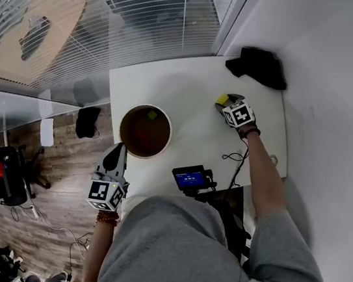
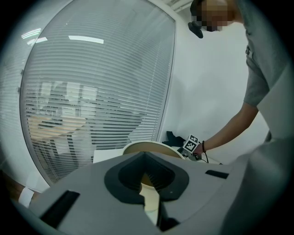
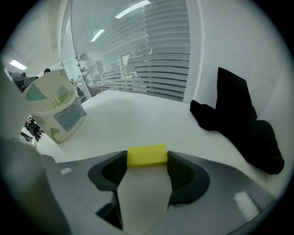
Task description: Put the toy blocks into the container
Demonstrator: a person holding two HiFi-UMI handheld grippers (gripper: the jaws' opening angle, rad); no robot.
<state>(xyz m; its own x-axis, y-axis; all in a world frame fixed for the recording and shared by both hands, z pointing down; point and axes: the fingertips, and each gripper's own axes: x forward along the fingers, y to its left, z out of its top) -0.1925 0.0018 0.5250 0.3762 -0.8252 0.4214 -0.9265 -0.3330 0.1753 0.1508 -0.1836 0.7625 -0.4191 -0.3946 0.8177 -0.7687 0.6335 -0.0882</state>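
**Tools.** The right tool (image 3: pixel 147 157) pinches the yellow block (image 3: pixel 147 155); its pads meet the block's two short ends. The left tool (image 2: pixel 145 157) has its tips pressed together on nothing and hangs off the bench's near-left corner, pointing at the container (image 1: pixel 122 129).

**Location.** The block sits low on the bench (image 1: pixel 184 92), right of centre and well apart from the container. A small green piece already lies inside the container.

**Handling, as judged.** The block looks light, stiff and smooth-faced, with square corners. The end-to-end hold is sound, provided the pads stay flat on the faces. A skewed squeeze could make it pivot or pop out.

**Clearance.** The bench between block and container is bare. The container is tall with a wide mouth, so the block should be lifted above the rim before it crosses. A black cloth (image 1: pixel 258 66) lies at the far right corner, away from the route. A small screen (image 1: pixel 189 177) and a cable (image 1: pixel 232 156) sit at the near edge, also off the route.
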